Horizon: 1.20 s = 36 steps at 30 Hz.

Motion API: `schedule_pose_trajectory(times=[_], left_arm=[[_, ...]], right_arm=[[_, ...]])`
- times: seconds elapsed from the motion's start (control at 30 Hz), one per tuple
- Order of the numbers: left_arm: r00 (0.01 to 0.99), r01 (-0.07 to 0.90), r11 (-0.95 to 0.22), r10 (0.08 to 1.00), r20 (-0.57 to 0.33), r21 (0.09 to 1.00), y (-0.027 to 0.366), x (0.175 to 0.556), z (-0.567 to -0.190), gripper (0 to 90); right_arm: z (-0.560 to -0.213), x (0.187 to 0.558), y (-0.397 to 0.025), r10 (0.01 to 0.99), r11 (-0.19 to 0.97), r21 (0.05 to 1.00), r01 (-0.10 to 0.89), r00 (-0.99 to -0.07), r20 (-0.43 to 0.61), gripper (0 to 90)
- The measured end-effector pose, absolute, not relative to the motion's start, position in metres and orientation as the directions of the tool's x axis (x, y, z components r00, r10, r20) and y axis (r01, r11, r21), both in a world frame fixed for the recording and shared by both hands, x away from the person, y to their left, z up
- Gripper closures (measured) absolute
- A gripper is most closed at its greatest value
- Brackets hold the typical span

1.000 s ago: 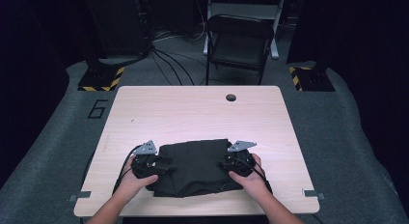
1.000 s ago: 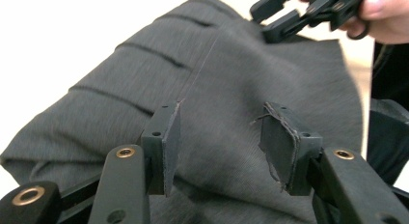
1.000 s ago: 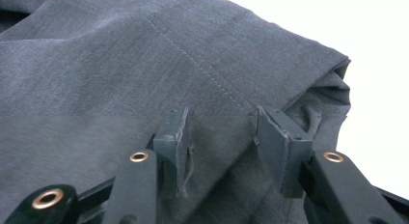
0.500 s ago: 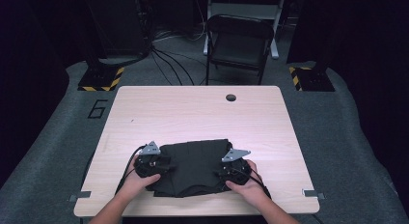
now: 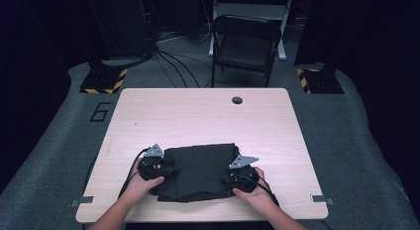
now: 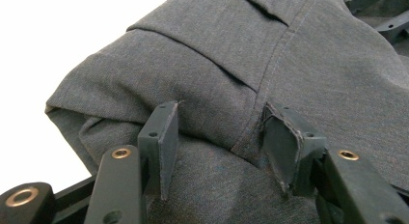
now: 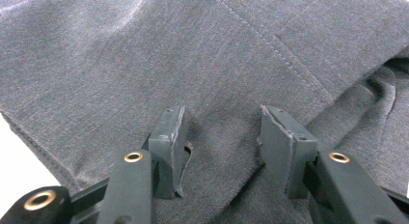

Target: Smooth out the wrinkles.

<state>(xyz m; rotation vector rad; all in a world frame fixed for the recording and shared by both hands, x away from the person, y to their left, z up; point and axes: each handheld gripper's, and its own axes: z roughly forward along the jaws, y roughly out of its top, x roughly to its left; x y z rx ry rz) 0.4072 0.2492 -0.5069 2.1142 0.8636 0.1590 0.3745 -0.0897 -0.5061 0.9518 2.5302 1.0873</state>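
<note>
from the high view, the dark grey garment (image 5: 198,173) lies folded into a rough rectangle on the near half of the bench (image 5: 208,116), closer to my edge than to the far one. my left tongs (image 5: 157,166) sit at its left side and my right tongs (image 5: 237,176) at its right side, each hand wrapped around its handle. a folding chair (image 5: 247,41) stands beyond the far edge, well apart from the work.

in the left gripper view, my left tongs (image 6: 219,137) are spread, the jaws resting on the cloth with a stitched seam (image 6: 275,60) running up between them. a rounded fold of the garment bulges just ahead, and nothing is pinched yet.

in the right gripper view, my right tongs (image 7: 222,142) are spread too, both jaws pressed down onto flat fabric near a hem, with a loose ruffle of cloth off to one side.

i judge the step in hand to be gripping both sides for the next fold. to do it well, i should dig the lower jaws under all the layers at the edge, not just the top one, close both hands at matching spots, and lift evenly so the stack does not slide apart.
</note>
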Motion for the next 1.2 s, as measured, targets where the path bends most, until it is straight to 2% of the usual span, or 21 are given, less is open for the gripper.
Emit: schedule_pose_trajectory(times=[0.57,1.0,1.2], left_arm=[[0.741,0.520,-0.391,0.649,-0.174,0.759,0.251,0.408,-0.504,43.8],[0.745,0.495,-0.362,0.645,-0.171,0.790,0.263,0.400,-0.489,43.9],[0.720,0.505,-0.308,0.666,-0.197,0.806,0.270,0.399,-0.484,43.8]], right_arm=[[-0.506,0.370,-0.089,0.667,0.483,0.735,0.476,-0.744,0.044,48.7],[-0.487,0.367,-0.096,0.654,0.447,0.762,0.469,-0.752,0.080,48.3],[-0.478,0.364,-0.098,0.659,0.425,0.778,0.462,-0.748,0.084,48.1]])
